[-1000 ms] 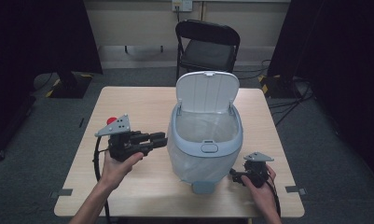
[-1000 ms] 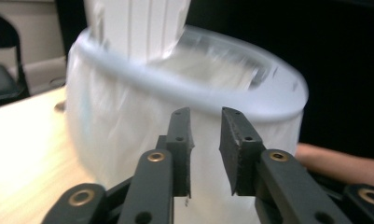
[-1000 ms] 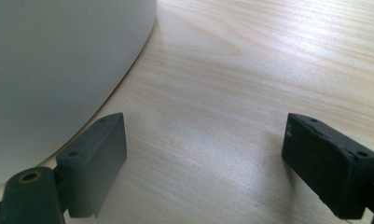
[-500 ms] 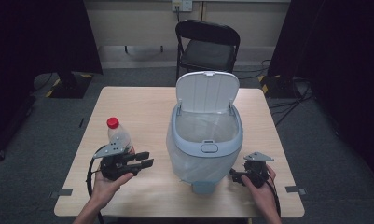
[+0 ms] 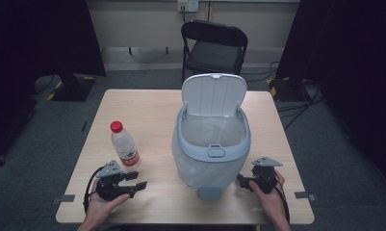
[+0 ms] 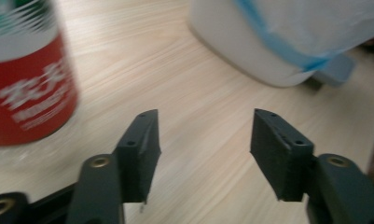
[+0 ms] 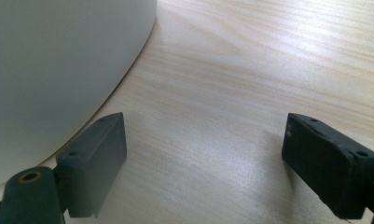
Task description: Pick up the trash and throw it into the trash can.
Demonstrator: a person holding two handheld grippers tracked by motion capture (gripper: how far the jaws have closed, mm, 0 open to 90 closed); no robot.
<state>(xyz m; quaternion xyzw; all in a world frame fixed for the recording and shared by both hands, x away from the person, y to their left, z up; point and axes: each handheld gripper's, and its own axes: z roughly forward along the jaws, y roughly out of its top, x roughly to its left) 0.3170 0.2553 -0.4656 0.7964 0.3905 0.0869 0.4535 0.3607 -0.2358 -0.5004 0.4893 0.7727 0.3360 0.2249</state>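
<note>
A clear plastic bottle (image 5: 124, 147) with a red cap and red label stands upright on the left half of the table; its label (image 6: 28, 88) looms at the left in the left gripper view. My left gripper (image 5: 138, 180) (image 6: 203, 149) lies low near the front edge, just in front of the bottle and apart from it, open and empty. A white pedal bin (image 5: 212, 144) with a blue rim stands mid-table, its lid (image 5: 213, 94) raised. My right gripper (image 5: 241, 182) (image 7: 203, 154) rests open beside the bin's wall (image 7: 58, 60), with nothing between its jaws.
The bin's pedal (image 5: 209, 193) (image 6: 336, 70) sticks out toward the front edge between my two hands. Bare wooden table (image 5: 147, 110) stretches behind the bottle. A black folding chair (image 5: 214, 48) stands beyond the far edge.
My left gripper held the bottle up near the bin, set it upright on the table, let go and drew back toward the front edge. The right gripper has stayed put.
</note>
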